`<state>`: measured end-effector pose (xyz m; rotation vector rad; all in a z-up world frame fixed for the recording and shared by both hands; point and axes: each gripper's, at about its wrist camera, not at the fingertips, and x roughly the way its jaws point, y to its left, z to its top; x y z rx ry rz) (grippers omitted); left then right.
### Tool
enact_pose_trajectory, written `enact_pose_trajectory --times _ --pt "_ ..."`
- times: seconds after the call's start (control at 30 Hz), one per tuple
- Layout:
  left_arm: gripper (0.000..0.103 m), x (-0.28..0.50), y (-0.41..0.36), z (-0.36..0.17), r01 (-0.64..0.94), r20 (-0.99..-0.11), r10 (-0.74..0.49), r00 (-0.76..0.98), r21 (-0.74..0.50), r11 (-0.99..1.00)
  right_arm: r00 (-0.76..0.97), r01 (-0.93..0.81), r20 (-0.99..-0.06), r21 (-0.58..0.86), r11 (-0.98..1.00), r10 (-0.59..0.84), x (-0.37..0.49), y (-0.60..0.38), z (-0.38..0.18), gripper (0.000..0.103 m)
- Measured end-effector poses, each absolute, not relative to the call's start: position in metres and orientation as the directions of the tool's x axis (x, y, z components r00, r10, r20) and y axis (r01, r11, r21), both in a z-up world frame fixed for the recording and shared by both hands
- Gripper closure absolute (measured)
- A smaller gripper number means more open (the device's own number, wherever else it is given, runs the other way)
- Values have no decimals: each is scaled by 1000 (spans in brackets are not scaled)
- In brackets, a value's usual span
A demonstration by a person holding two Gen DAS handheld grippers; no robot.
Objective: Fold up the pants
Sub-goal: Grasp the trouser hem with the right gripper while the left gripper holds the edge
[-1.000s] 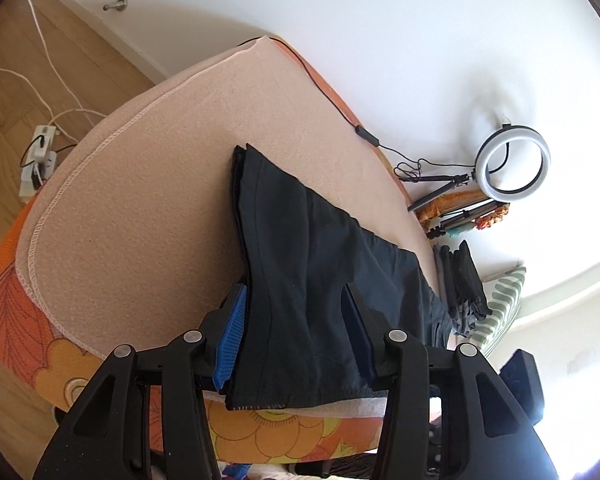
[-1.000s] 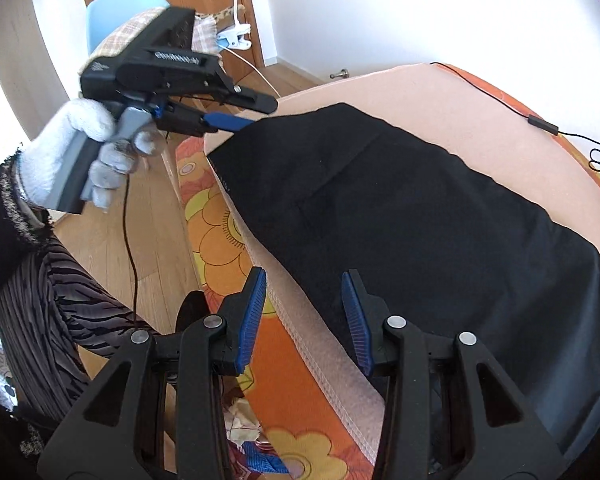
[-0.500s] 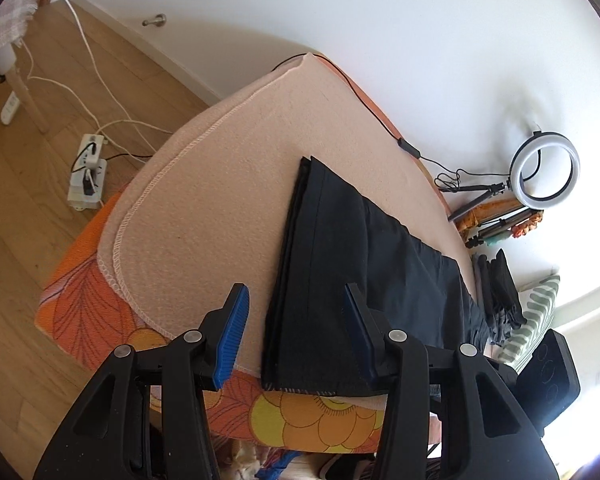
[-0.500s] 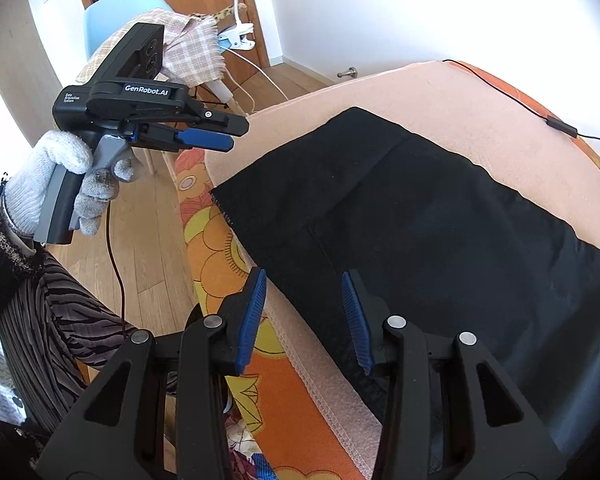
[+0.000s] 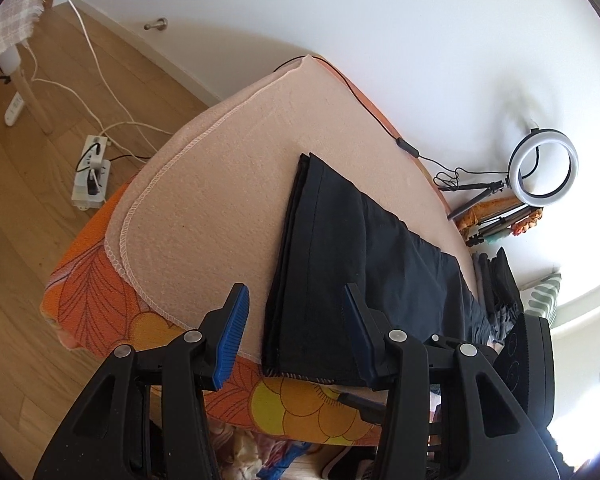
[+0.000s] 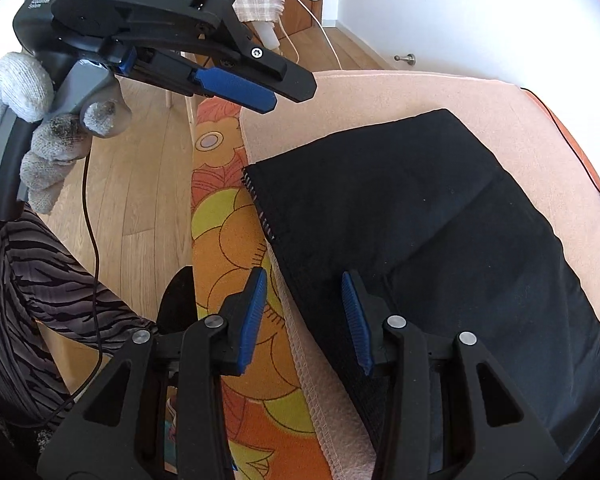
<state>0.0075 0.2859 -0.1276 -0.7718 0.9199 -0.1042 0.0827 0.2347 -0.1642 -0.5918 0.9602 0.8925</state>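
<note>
The black pants (image 5: 364, 252) lie folded lengthwise on the peach blanket (image 5: 220, 200), one end at the near edge. In the right wrist view the pants (image 6: 440, 220) fill the right half. My left gripper (image 5: 296, 332) is open and empty, raised above the near hem; it also shows in the right wrist view (image 6: 288, 92), held in a white-gloved hand up and left of the pants. My right gripper (image 6: 304, 312) is open and empty, just above the pants' near edge, not touching.
An orange floral cover (image 6: 228, 240) hangs under the blanket. A black cable (image 5: 380, 116) runs along the far edge. A ring light (image 5: 544, 166) and dark folded clothes (image 5: 496, 280) are at the far right. A power strip (image 5: 90, 172) lies on the wooden floor.
My left gripper has let go of the pants' hem and pulled up and back from it. The right gripper has shifted along the near edge, still open.
</note>
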Motion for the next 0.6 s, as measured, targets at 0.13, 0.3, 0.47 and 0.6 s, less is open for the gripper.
enact_pose_trajectory --times 0.13,0.3,0.47,0.6 --pt "57 10 282 -130 -226 -682 -408 607 -640 734 276 -837 -879 -21 546 389 92 228 -164 84" --pt "57 10 282 -136 -239 -678 -429 597 -661 712 243 -805 -869 68 590 431 104 218 -164 92" --pt "57 10 275 -143 -251 -689 -447 570 -664 704 238 -782 -856 111 613 459 107 214 -166 94" --pt "57 8 275 -142 -264 -687 -438 579 -667 697 178 -691 -822 287 663 541 126 194 -171 97"
